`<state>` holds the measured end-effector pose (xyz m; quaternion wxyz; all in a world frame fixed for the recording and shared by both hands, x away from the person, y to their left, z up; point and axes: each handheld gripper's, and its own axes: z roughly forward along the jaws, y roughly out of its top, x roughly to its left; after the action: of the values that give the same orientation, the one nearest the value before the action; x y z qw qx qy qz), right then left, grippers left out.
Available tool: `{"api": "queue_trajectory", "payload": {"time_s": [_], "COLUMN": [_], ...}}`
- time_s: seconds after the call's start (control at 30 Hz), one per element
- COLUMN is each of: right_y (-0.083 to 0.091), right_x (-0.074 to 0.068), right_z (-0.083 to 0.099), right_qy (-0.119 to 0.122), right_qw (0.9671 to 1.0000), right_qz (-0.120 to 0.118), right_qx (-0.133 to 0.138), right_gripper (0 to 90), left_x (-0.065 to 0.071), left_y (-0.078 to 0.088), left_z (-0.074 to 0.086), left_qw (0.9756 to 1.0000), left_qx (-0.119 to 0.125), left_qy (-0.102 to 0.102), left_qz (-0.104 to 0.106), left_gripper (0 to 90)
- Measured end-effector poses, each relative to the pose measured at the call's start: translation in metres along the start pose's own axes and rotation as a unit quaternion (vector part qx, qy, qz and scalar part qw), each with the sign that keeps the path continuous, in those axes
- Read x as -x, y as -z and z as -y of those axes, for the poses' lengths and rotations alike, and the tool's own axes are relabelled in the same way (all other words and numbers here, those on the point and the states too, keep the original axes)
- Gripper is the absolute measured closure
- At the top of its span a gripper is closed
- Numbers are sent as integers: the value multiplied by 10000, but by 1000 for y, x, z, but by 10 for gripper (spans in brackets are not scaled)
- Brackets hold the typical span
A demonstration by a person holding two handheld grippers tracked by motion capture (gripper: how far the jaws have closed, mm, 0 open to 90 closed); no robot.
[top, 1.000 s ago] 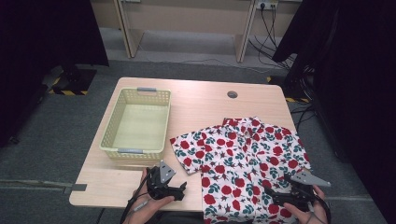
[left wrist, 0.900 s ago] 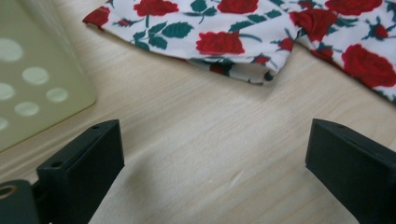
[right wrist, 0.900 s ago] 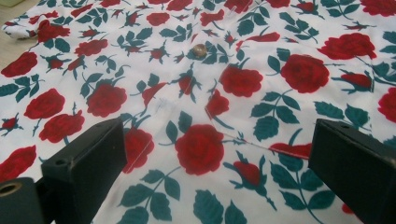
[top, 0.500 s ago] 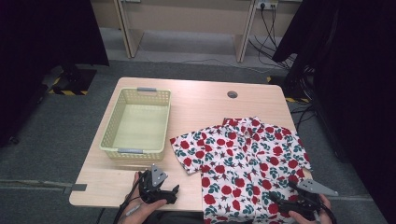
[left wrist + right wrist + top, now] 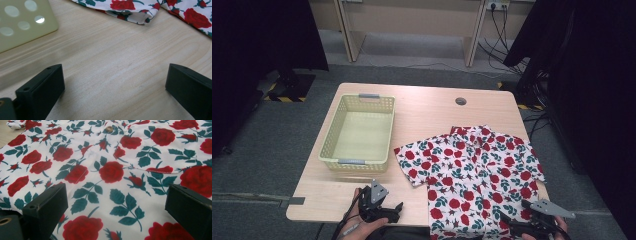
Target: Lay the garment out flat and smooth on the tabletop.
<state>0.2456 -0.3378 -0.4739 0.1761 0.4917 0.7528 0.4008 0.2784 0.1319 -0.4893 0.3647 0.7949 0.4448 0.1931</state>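
A white shirt [image 5: 472,170] printed with red roses and green leaves lies spread flat on the right half of the wooden table [image 5: 432,115]. My left gripper [image 5: 398,209] rests open over bare wood near the front edge, left of the shirt. In the left gripper view the shirt's sleeve hem [image 5: 140,15] lies ahead and the jaws stand wide apart with nothing between them. My right gripper [image 5: 509,219] hovers open over the shirt's lower front at the table's near edge. The right gripper view shows the shirt [image 5: 110,170] and a button [image 5: 109,129].
A pale yellow-green plastic basket [image 5: 358,131] stands at the left of the table, with nothing inside it; its corner [image 5: 22,22] appears in the left gripper view. A round cable hole [image 5: 460,101] sits near the far edge. Dark curtains and floor cables surround the table.
Both grippers have drawn back toward the near edge of the table. The shirt and basket have not moved.
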Motion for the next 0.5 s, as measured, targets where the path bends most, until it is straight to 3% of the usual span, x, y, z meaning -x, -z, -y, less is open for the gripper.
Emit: {"api": "queue_trajectory", "payload": {"time_s": [0.5], "right_y": [9], "right_x": [0], "right_z": [11], "right_qy": [-136], "right_qw": [9999], "right_qz": [77], "right_qx": [34], "right_gripper": [46], "left_x": [1], "left_y": [2], "left_z": [2], "left_qw": [10000], "left_qx": [-2], "left_qy": [11], "left_qz": [-7], "left_gripper": [11]}}
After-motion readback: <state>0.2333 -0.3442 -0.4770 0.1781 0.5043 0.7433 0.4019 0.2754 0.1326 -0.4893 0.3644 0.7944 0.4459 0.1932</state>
